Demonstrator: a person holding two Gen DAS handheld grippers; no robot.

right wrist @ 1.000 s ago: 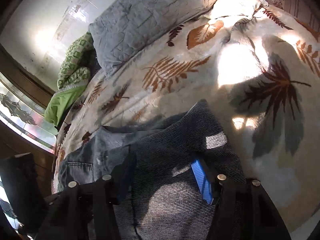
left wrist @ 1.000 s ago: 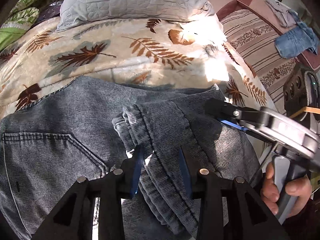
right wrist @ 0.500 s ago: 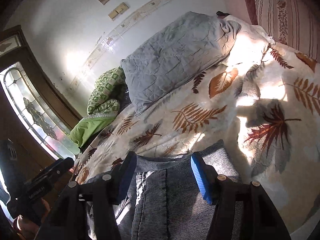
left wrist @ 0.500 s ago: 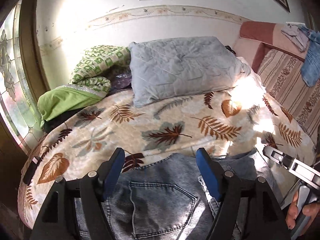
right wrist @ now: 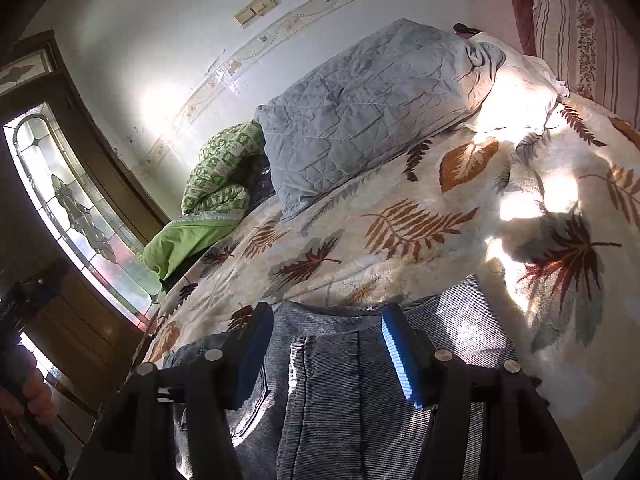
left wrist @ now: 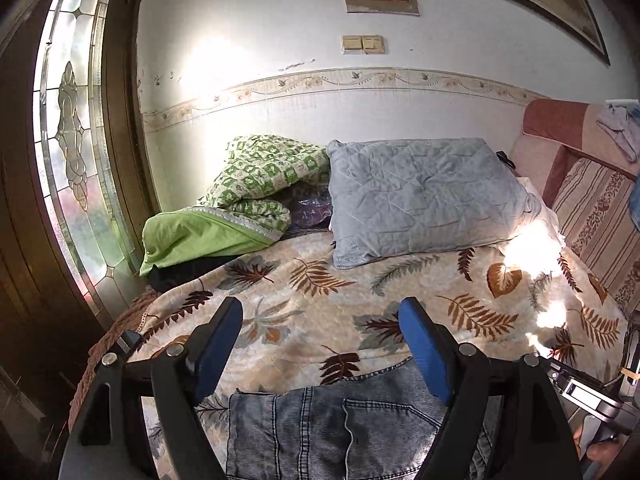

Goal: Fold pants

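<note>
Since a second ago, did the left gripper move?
Yes. The left gripper rose and tilted up off the jeans: its view now takes in the grey pillow and wall; jaws opening, nothing between them.

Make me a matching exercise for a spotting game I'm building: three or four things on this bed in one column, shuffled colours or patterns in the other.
Things:
1. pillow
2. pants
3. quilt
4. bedspread

Looks:
A. green checks, plain green lining
B. cream with brown leaves
C. plain grey-blue, stitched
D. faded blue denim

Pairs: 1-C, 2-D, 3-A, 4-B
</note>
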